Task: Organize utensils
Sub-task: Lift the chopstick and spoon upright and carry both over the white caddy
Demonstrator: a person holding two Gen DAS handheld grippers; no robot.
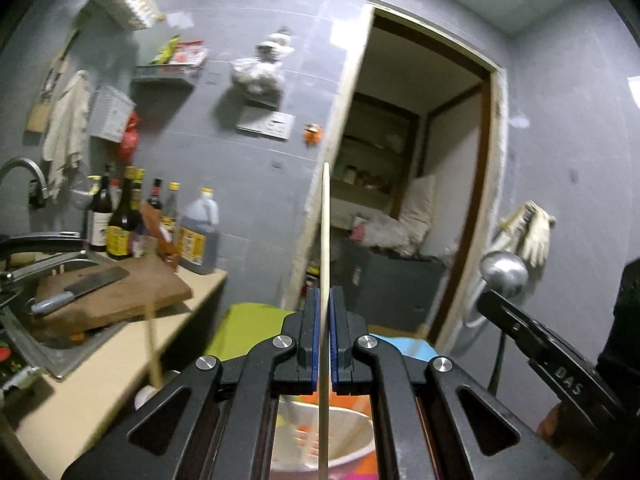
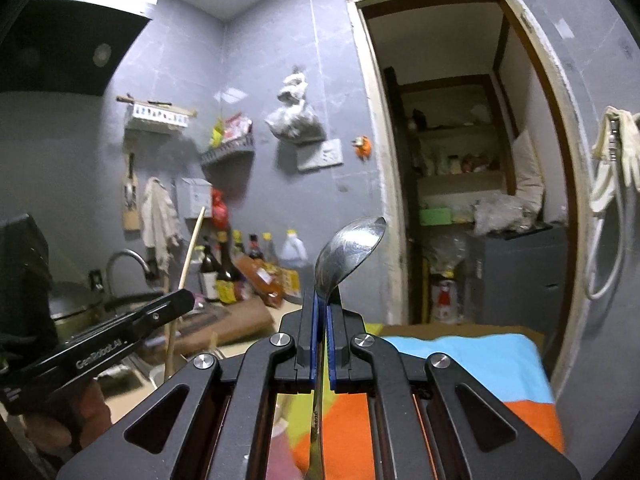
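While both grippers are raised above the kitchen surface (image 1: 120, 376), each is seen clamped on one utensil. A wooden chopstick (image 1: 325, 240) is held upright between the blue pads of the left gripper (image 1: 325, 300), its thin pale shaft rising straight past the fingertips and running down behind them over a white bowl (image 1: 352, 436). The pads are pressed together with only the stick's width between them. A second pale stick (image 1: 154, 344) is seen blurred to the lower left, leaning up from the surface.

A metal spoon (image 2: 348, 248) is gripped by its neck in the right gripper (image 2: 322, 304), the handle passing down between the closed blue pads. Its bowl is shiny, oval and slightly smeared, and stands above and a little right of the fingertips. From the left view the same spoon (image 1: 504, 272) is shown as a rounded silver back at the tip of the right gripper.

Further left, a thick brown wooden cutting board (image 1: 132, 292) is seen lying partly over a steel sink (image 1: 52, 352), with a flat rectangular cleaver (image 1: 84, 288) resting on it. Dark glass bottles (image 1: 120, 220) and a plastic jug (image 1: 200, 236) are lined against the grey tiled wall. A cloth (image 2: 460, 360) in blue, orange and green blocks is spread below the grippers.
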